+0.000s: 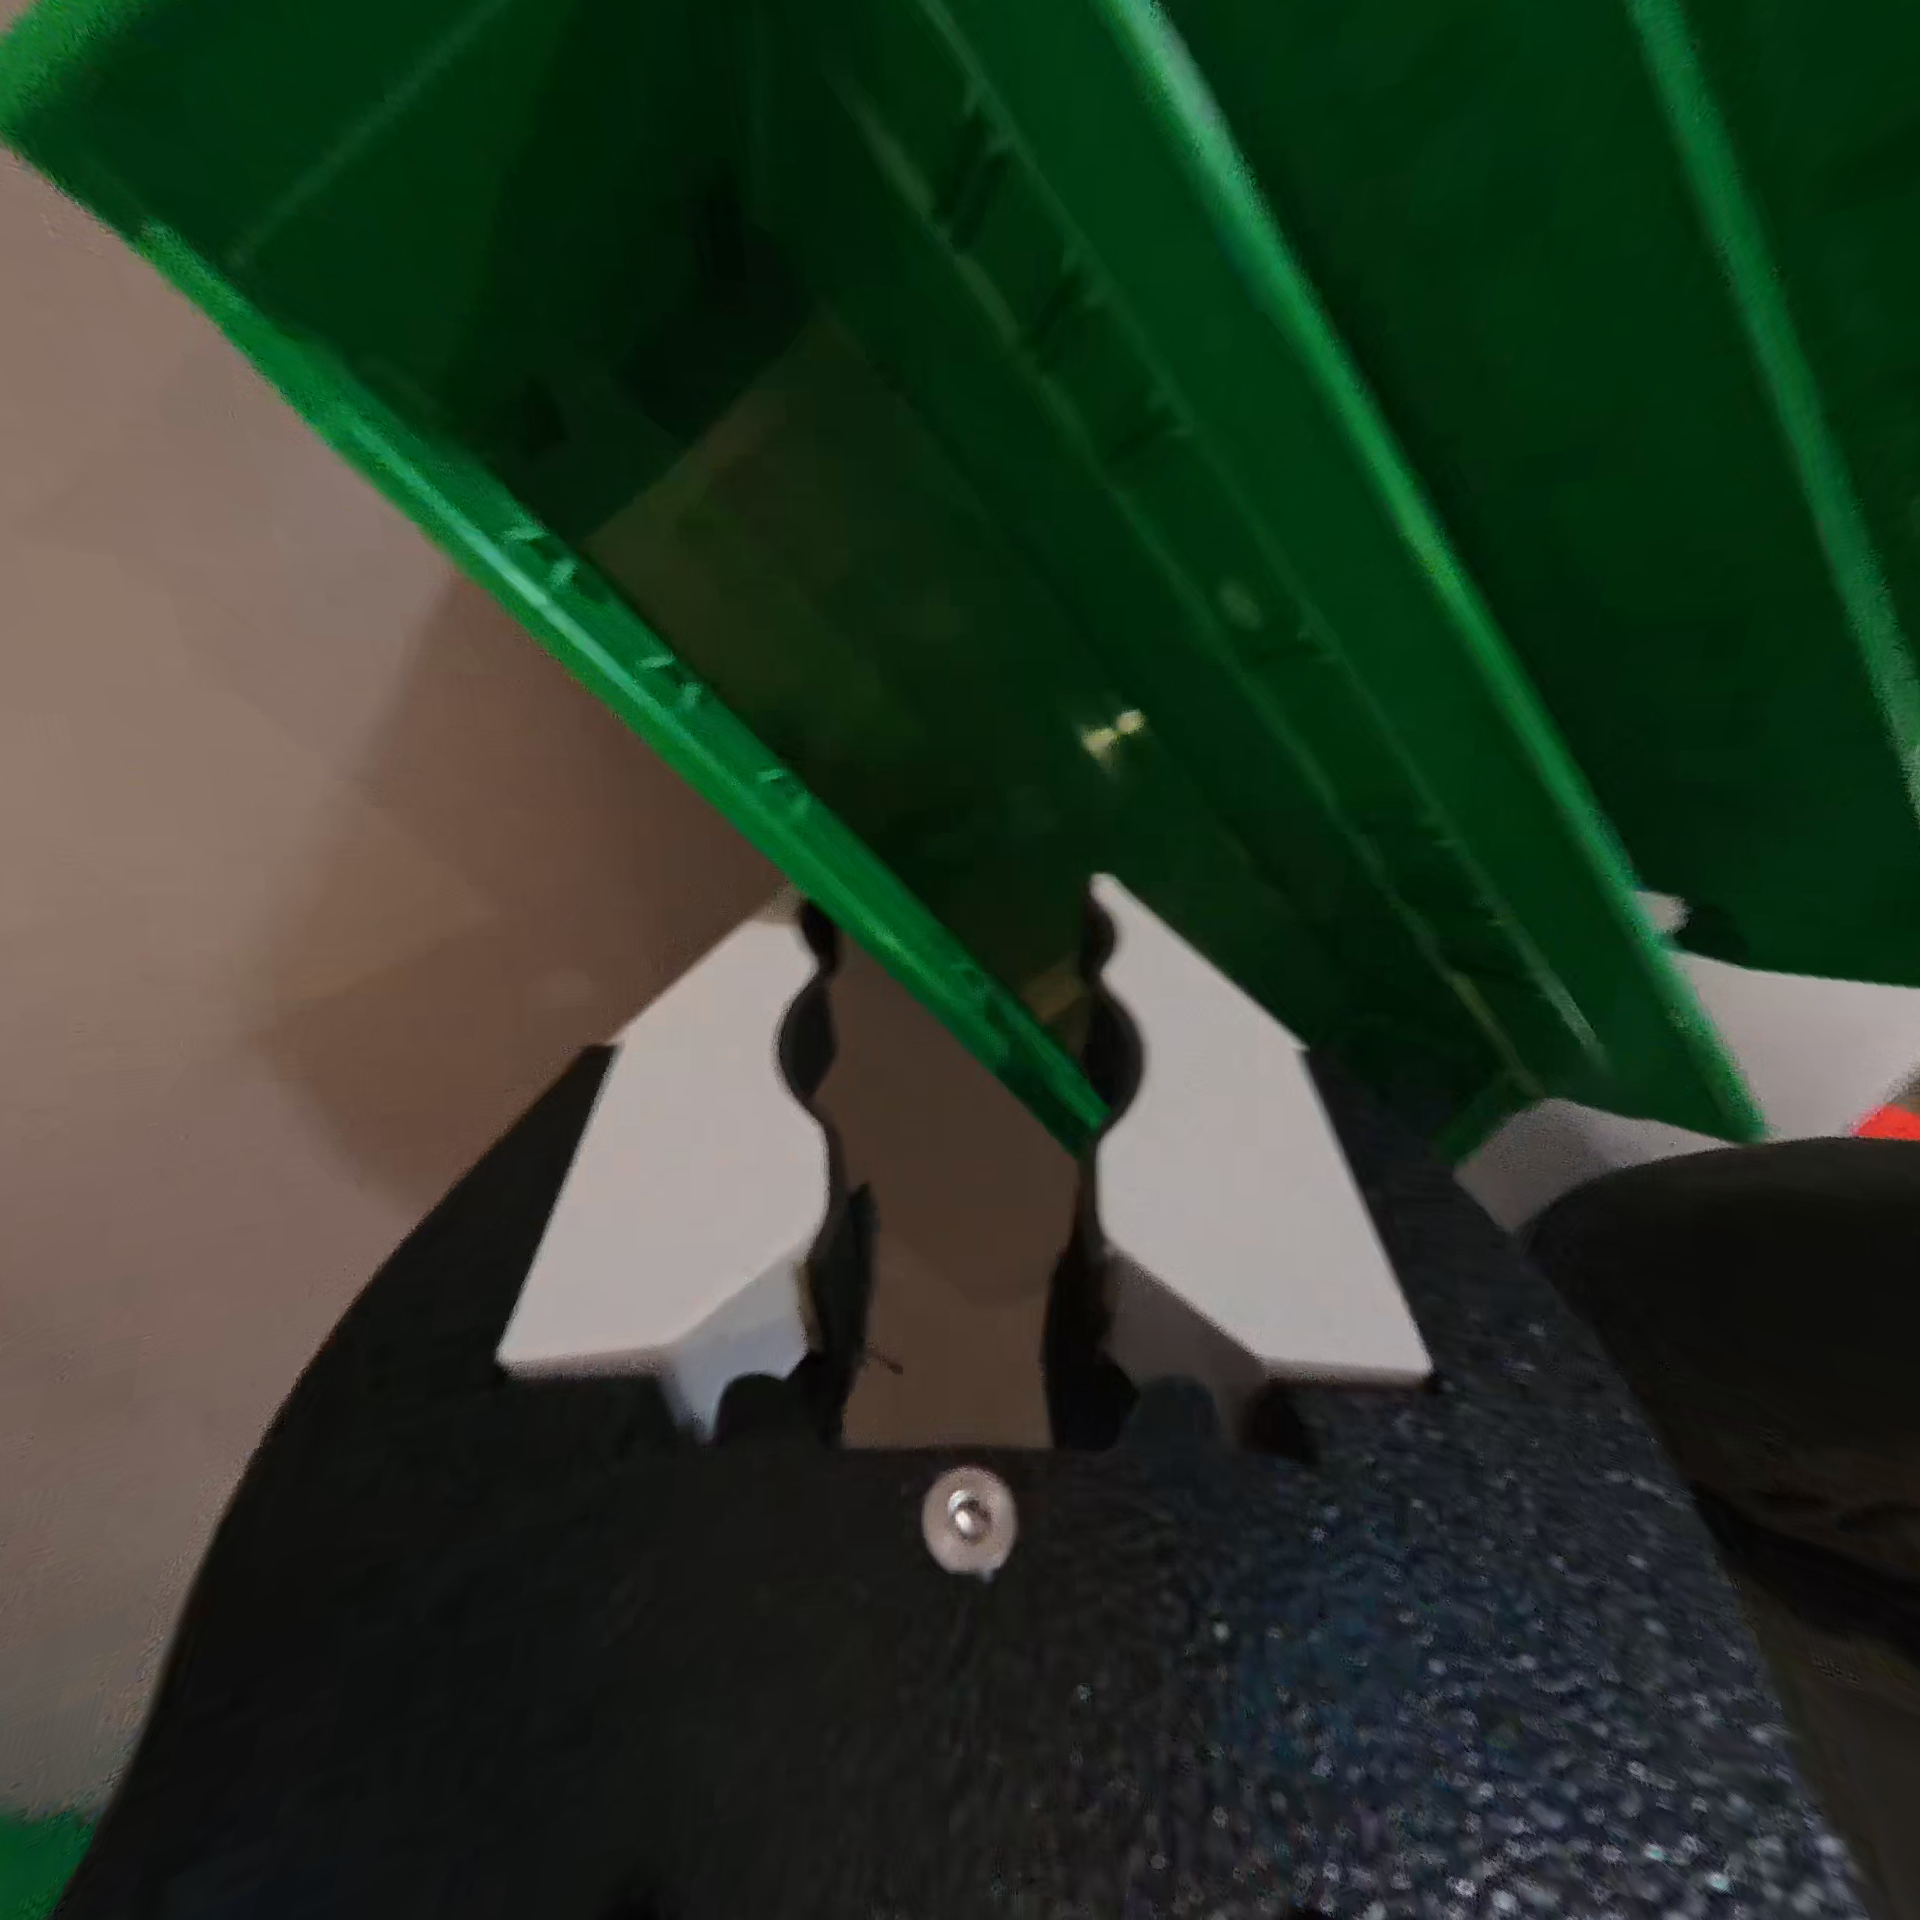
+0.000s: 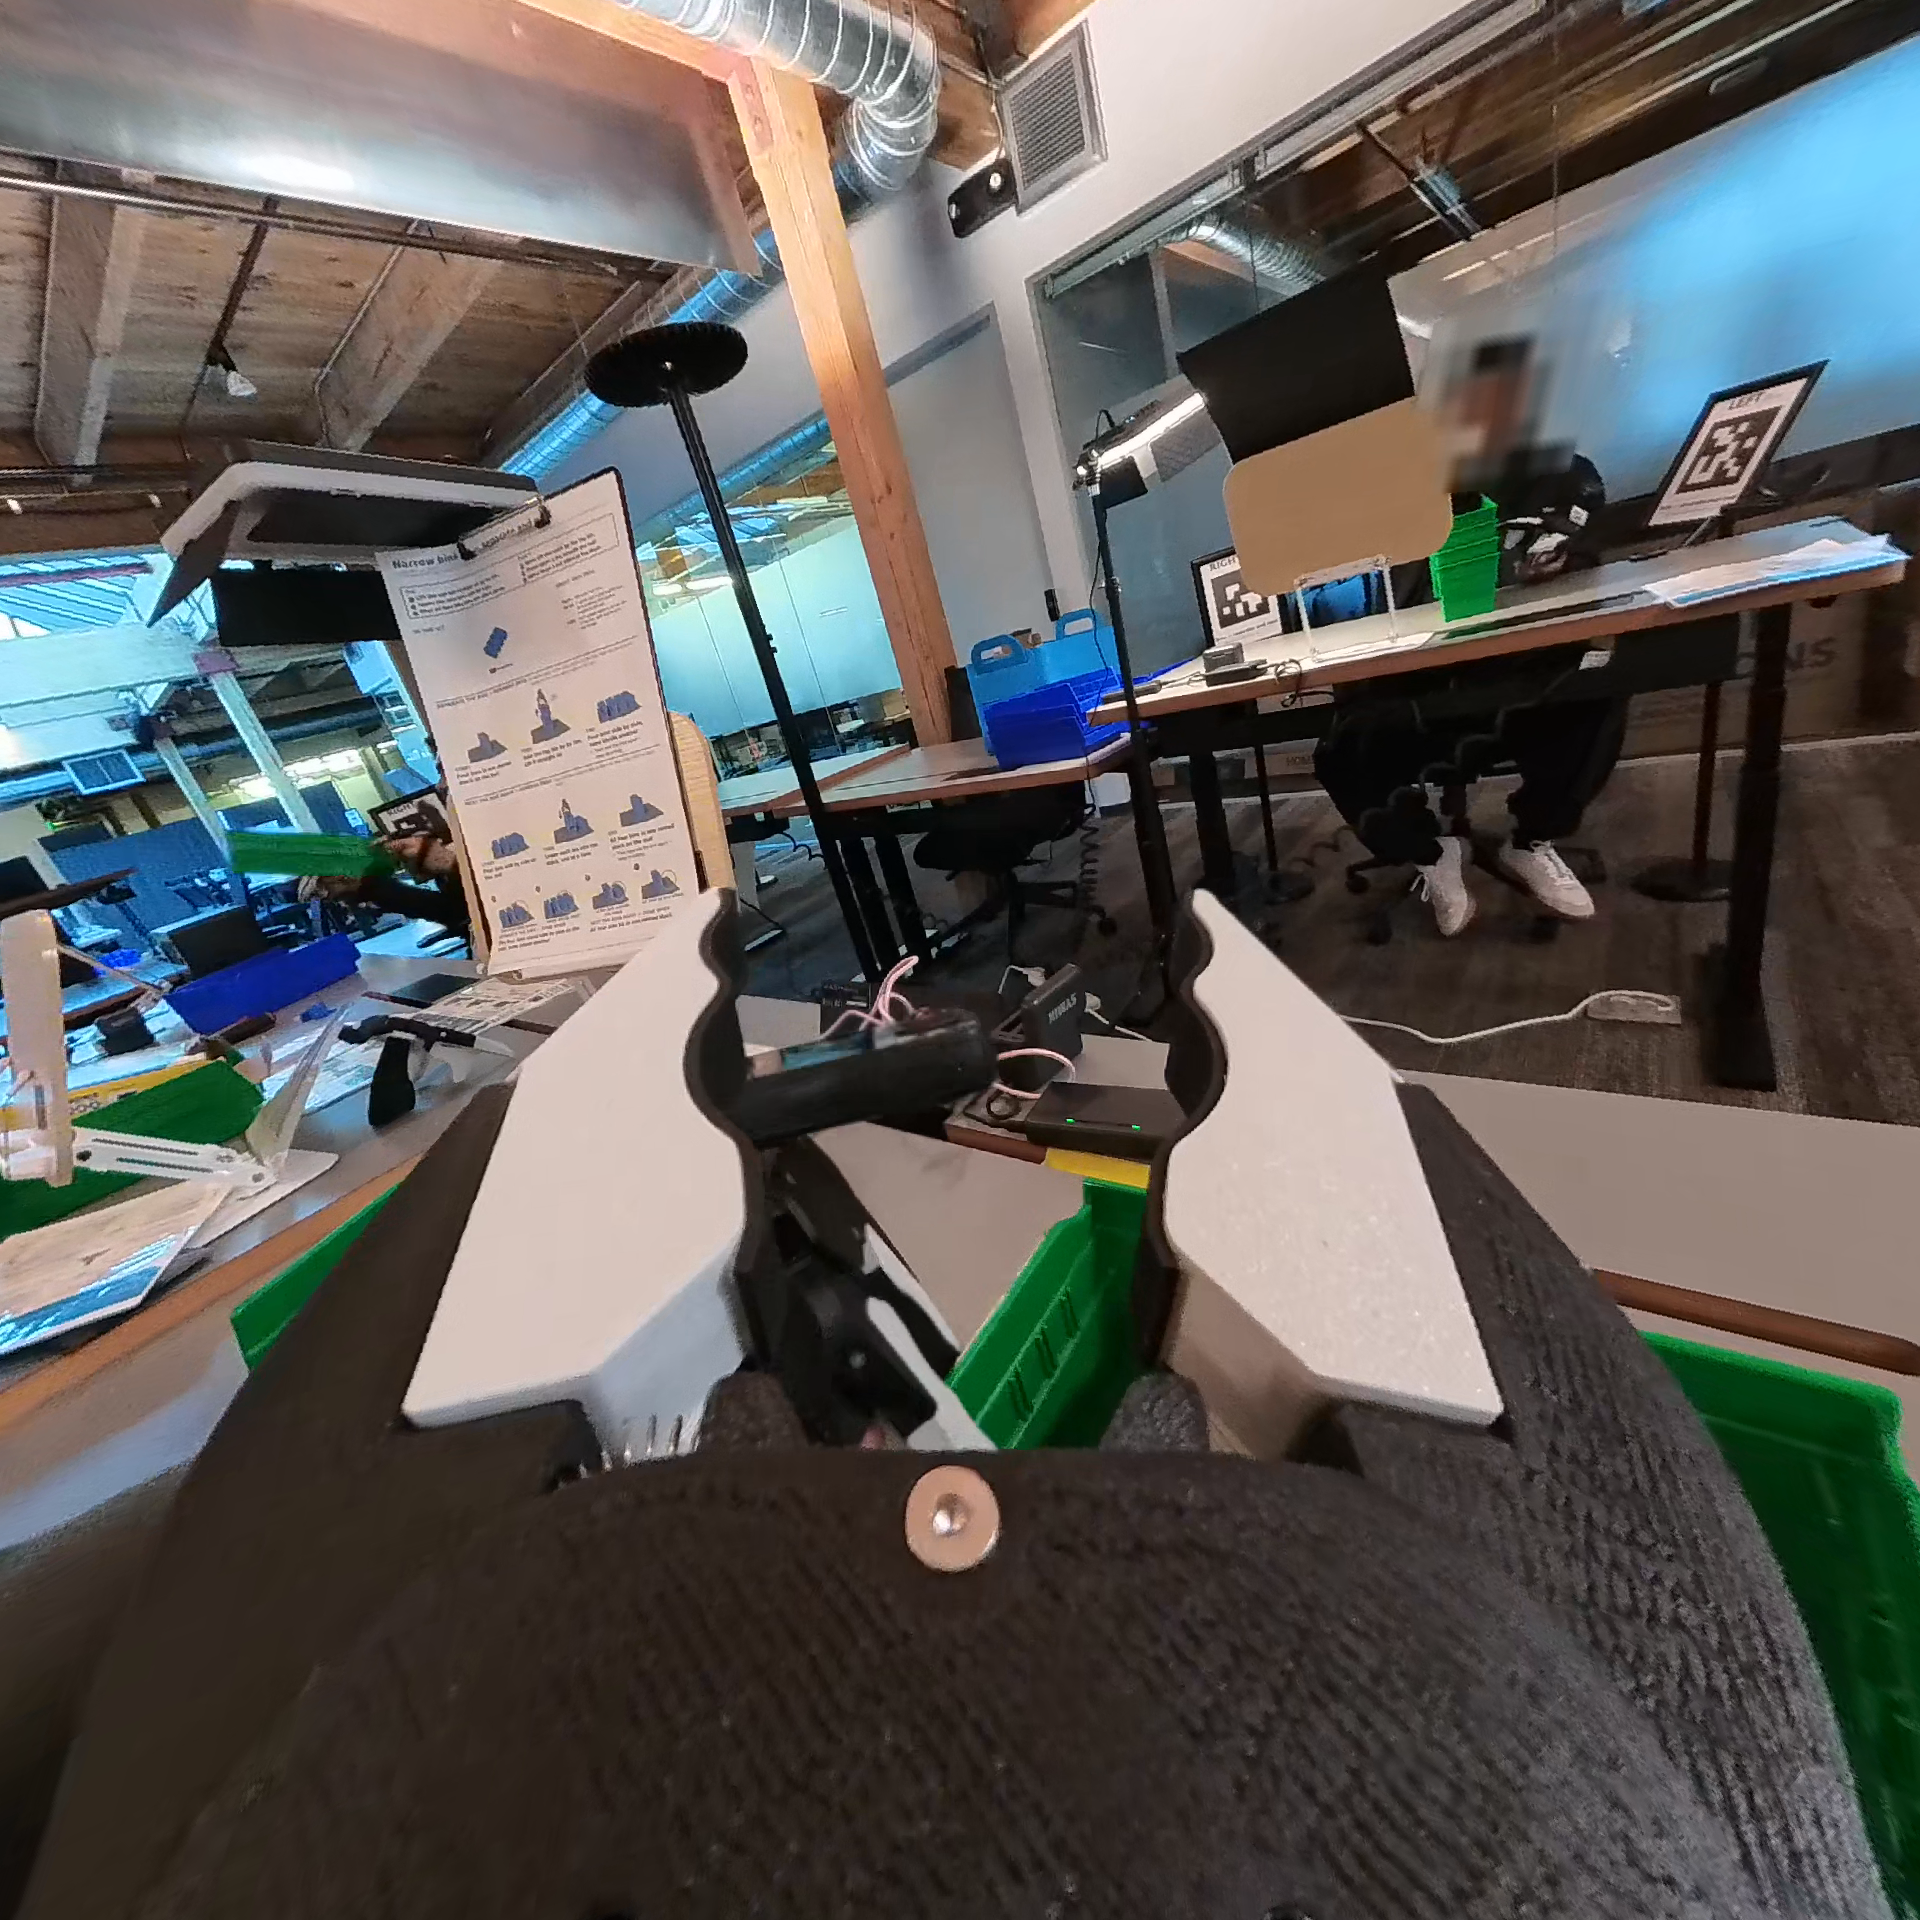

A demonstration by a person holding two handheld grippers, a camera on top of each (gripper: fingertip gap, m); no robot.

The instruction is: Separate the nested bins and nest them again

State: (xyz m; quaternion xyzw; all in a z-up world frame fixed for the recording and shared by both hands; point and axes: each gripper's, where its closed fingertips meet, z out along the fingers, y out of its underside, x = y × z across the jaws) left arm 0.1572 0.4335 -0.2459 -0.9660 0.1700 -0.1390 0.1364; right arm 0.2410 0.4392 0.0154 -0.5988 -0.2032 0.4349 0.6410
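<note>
Right wrist view: open-plan office, grey desk [image 2: 1558,1164]; right gripper [image 2: 956,1023] apart, left gripper [image 1: 951,1039] apart astride green bin [image 1: 727,364] rim.

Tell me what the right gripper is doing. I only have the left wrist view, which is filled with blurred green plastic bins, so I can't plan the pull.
Observer: The right gripper is open wide, with nothing clamped between its fingers.
Operator: Is it near a bin?
Observer: Yes. The ribbed wall of a green plastic bin stands just inside its right-hand finger, not gripped.
Operator: Anything else in the gap?
Observer: A black device with pink wires shows through it, farther off.
</note>
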